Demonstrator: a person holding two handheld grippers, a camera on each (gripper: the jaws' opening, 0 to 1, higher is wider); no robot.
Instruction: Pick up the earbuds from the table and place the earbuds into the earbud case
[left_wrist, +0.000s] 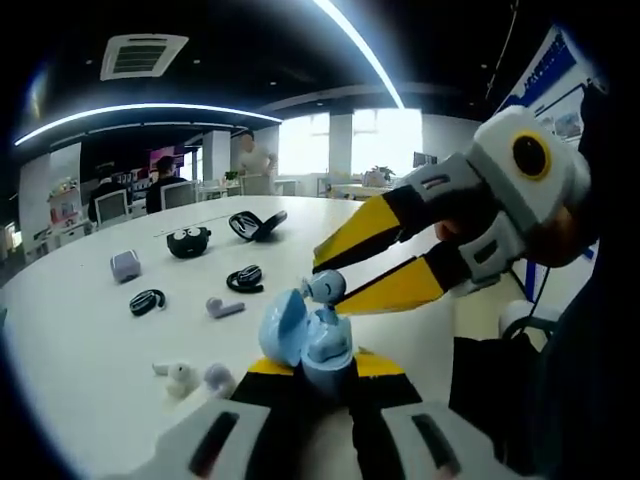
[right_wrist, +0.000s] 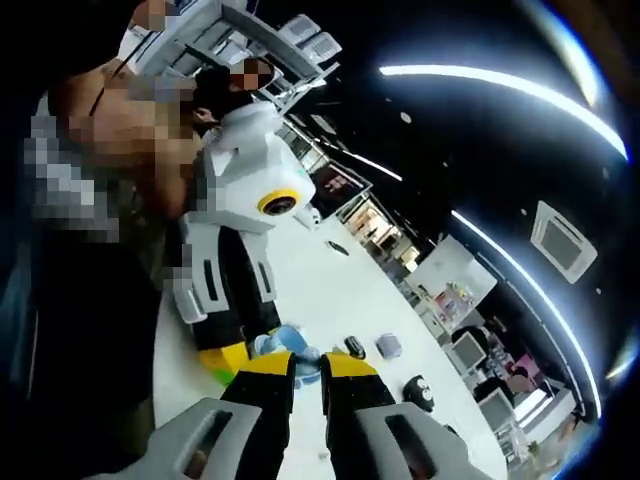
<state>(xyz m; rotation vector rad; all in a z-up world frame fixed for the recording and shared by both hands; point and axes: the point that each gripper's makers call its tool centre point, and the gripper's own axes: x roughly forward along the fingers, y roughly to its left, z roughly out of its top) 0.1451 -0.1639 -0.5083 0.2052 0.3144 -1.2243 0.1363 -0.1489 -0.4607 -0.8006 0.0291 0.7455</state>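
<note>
Left gripper view: the left gripper (left_wrist: 318, 372) clamps the open pale-blue plastic earbud case (left_wrist: 305, 342) near the white round table's (left_wrist: 80, 330) near edge. The right gripper (left_wrist: 322, 283) pinches a blue earbud (left_wrist: 326, 288) just above the case.

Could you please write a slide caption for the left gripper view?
Left hand-held gripper holds open blue case; right hand-held gripper lowers blue earbud into it.
</note>
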